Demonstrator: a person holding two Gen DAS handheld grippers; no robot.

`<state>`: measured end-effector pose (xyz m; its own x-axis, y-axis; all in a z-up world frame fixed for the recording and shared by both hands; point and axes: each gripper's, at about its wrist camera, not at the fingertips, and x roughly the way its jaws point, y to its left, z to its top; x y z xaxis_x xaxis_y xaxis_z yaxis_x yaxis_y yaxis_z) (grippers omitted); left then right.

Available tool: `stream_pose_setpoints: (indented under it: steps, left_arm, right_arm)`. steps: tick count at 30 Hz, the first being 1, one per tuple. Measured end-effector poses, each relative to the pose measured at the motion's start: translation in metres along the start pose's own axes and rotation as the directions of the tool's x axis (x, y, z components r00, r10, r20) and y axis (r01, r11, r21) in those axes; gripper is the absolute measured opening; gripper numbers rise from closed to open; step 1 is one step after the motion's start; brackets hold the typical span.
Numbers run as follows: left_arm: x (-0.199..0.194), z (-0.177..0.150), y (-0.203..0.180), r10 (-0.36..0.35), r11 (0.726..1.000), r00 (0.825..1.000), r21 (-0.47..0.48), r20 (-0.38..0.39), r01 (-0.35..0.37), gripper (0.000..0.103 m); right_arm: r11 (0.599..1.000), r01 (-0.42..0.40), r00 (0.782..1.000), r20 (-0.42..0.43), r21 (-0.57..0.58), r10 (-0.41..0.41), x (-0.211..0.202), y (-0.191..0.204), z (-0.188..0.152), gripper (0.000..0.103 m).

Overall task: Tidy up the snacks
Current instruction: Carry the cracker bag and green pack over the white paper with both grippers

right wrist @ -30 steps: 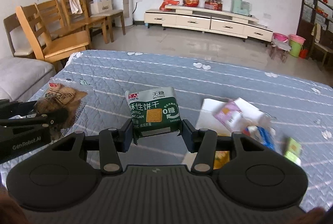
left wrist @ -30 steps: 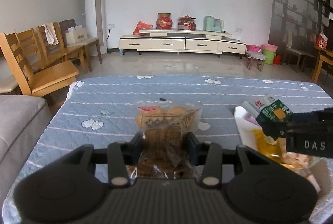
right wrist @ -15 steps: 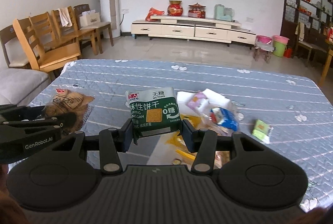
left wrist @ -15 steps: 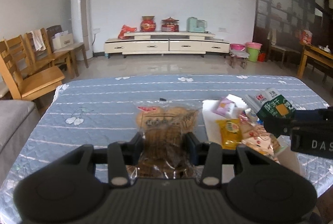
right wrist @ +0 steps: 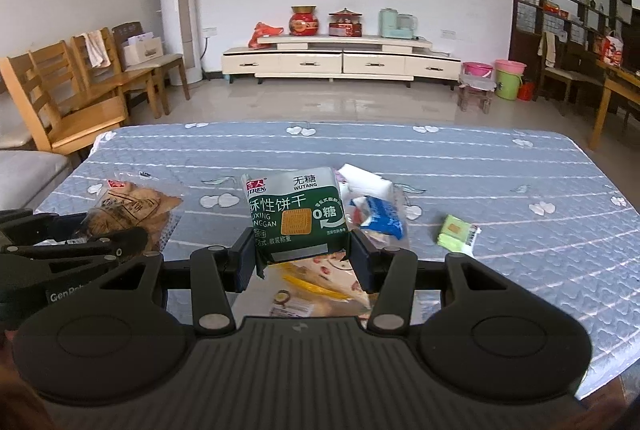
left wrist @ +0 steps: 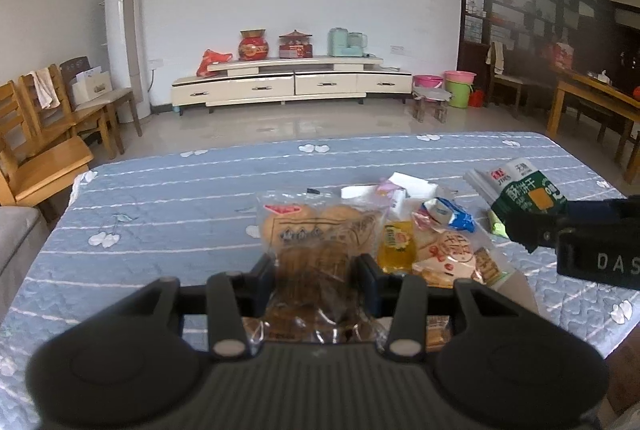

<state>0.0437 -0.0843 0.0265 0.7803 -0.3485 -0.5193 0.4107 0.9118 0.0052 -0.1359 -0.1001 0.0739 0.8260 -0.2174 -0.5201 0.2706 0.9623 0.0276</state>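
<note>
My left gripper [left wrist: 318, 270] is shut on a clear bag of brown cookies [left wrist: 320, 234] and holds it above the blue quilted table [left wrist: 168, 198]. My right gripper [right wrist: 302, 254] is shut on a green biscuit pack [right wrist: 298, 216], also held above the table. The green pack shows at the right in the left wrist view [left wrist: 524, 194]; the cookie bag shows at the left in the right wrist view [right wrist: 132, 208]. A pile of small snack packets [left wrist: 436, 238] lies on a white bag between the two grippers. It lies under the green pack in the right wrist view [right wrist: 376, 216].
A small light-green packet [right wrist: 458, 232] lies alone on the table right of the pile. Wooden chairs [right wrist: 68, 98] stand off the table's left side. A grey sofa edge [left wrist: 16, 242] is at the near left. A TV cabinet [left wrist: 292, 82] stands at the far wall.
Both views have swung right, so the snack pile moved from the right edge toward the centre. Both grippers keep their hold on their packs.
</note>
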Motion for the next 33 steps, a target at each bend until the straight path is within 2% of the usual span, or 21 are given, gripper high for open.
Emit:
stream_pose_setpoints:
  steps: [18,33]
  left_arm:
    - [0.011,0.003,-0.024,-0.045,0.999,0.999,0.026,-0.006,0.045,0.043]
    - [0.020,0.000,-0.043,-0.081,0.995,0.996,0.051,-0.031,0.082,0.043]
  right_arm:
    - [0.995,0.080,0.997,0.000,0.059,-0.080,0.003,-0.023,-0.007,0.061]
    - [0.993,0.086,0.996,-0.028,0.075,-0.084,0.018,-0.014,-0.004,0.061]
